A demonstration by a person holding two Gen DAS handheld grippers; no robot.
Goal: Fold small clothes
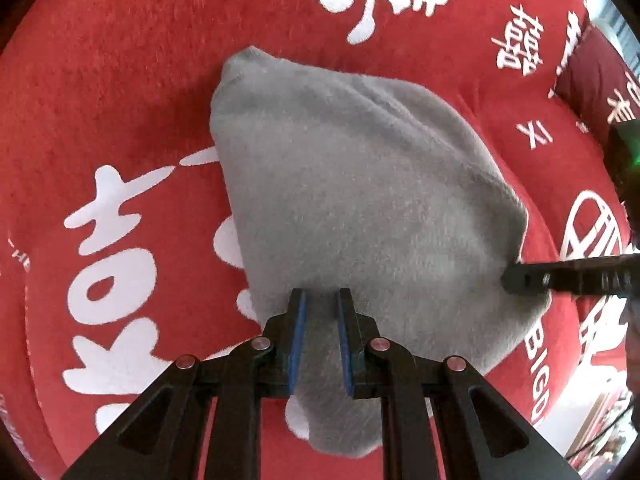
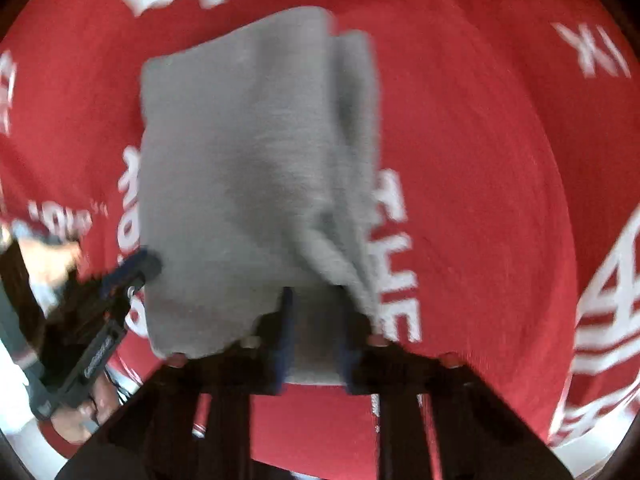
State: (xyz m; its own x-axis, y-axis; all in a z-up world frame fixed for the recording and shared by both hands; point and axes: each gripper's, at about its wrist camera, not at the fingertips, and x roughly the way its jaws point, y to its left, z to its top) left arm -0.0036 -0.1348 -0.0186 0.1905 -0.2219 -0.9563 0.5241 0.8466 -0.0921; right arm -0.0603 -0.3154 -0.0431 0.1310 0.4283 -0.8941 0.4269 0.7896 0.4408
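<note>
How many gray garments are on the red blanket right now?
1: a gray garment lying mid-blanket, gripped at its near edge by the left gripper and right gripper. Another could hide underneath.

Open red blanket around cloth

grey cloth, red blanket white lettering

- A red blanket with large white characters and Latin letters covers the whole surface.
- Daylight brightens the right edge.
- A dark red cushion lies at upper right.
</note>
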